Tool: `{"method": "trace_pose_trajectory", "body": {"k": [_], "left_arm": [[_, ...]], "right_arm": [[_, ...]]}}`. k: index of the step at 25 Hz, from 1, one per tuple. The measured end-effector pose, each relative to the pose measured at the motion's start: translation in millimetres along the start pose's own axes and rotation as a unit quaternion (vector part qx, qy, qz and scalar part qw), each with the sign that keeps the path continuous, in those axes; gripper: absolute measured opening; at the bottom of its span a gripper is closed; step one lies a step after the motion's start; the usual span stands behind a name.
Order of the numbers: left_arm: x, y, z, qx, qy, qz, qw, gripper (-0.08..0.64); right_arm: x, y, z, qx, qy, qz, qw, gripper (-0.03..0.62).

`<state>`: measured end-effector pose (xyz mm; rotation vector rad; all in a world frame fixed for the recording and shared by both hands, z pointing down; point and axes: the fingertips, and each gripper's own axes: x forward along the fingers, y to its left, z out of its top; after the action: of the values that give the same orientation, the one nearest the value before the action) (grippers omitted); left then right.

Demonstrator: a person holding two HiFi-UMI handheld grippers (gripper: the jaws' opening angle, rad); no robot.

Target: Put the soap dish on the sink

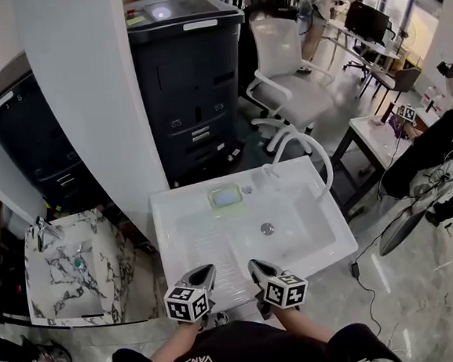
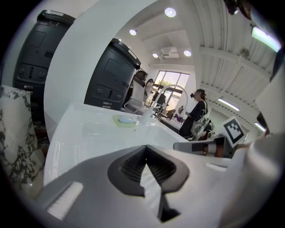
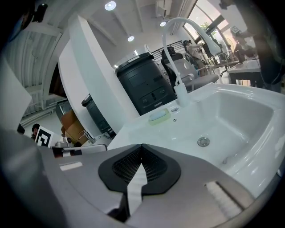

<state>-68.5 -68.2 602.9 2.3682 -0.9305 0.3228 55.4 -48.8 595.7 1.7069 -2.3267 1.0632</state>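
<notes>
- soap dish [image 1: 225, 196] sits flat on the sink [image 1: 171, 220], on the back ledge just left of the faucet [image 1: 306, 149] base, well apart from both tongs
- bluish lump in the dish, probably a soap bar, too small to be sure
- left tongs [image 1: 206, 272] pressed together, nothing between them
- right tongs [image 1: 256, 267] likewise pressed together and empty
- both hang side by side over the sink's near rim, pointing at the basin
- my read: placement looks done and the dish needs no nudge; only backing the tongs clear is left
</notes>
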Motion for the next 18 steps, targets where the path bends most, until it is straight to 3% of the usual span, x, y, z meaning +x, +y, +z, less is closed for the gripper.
{"method": "trace_pose_trajectory", "body": {"k": [18], "left_arm": [[-52.8, -46.1, -4.1, 0.006, -0.049, 0.038, 0.9981, 0.052]], "right_arm": [[-63.8, 7.4, 7.7, -0.049, -0.014, 0.034, 0.998, 0.003]]}}
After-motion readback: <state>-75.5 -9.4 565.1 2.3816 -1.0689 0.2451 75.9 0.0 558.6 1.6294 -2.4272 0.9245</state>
